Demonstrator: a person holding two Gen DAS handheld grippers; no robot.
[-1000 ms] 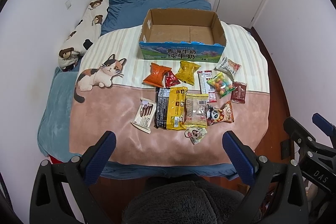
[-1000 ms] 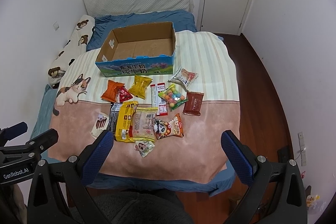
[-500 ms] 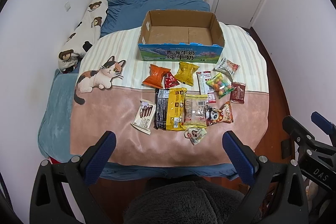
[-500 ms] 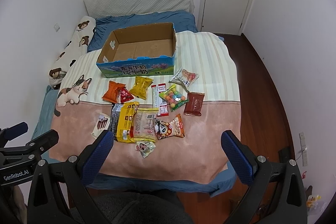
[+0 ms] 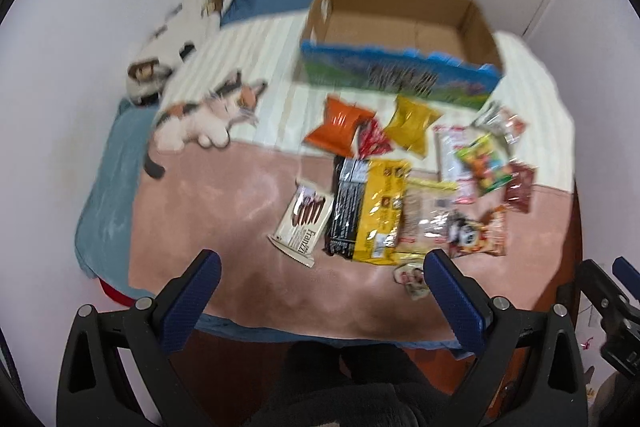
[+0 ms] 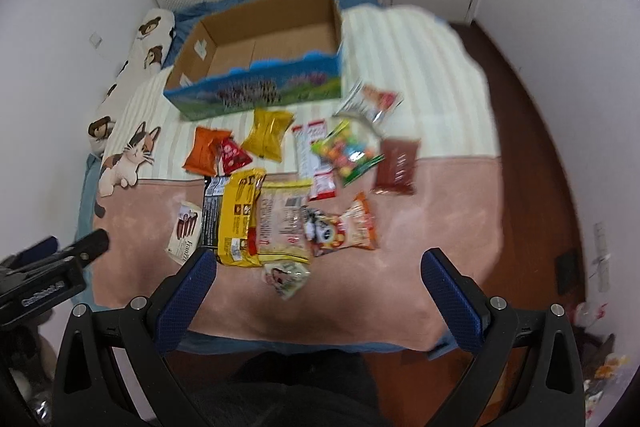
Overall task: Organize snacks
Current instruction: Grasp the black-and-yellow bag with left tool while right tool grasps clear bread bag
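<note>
About twelve snack packets lie loose on the blanket [image 6: 440, 195], from the white wafer pack [image 6: 185, 231] on the left to the brown pouch [image 6: 396, 167] on the right. Behind them one cardboard box [image 6: 256, 99] holds nothing. The left gripper [image 5: 320, 269] and right gripper [image 6: 318, 267] gape wide, gripping nothing.

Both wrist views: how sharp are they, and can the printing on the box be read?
Left wrist view: motion blur smears the snacks and the box; its print is unreadable, while the tongs stay crisp. Right wrist view: similar blur, box lettering illegible, tongs sharp. Fisheye bending and dark corners in both.
</note>
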